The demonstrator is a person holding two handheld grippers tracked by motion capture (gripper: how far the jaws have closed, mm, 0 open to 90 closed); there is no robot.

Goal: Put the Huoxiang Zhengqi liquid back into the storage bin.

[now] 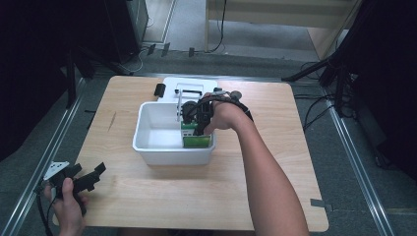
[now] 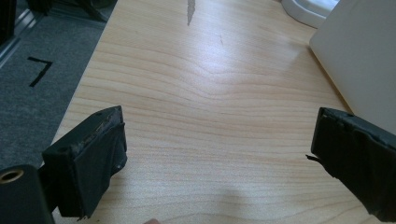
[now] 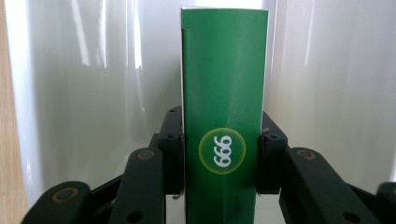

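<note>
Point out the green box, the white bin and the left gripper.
green box [image 3: 224, 93]: right gripper view, front face.
white bin [image 1: 169, 156]: high view, near outer wall.
left gripper [image 2: 217, 154]: left gripper view, gap between its fingertips.

The table [image 1: 147, 196] is seen from above; its left edge is viewed low and close from 1 gripper camera, the shared white bin [image 1: 169, 147] interior from another.
</note>
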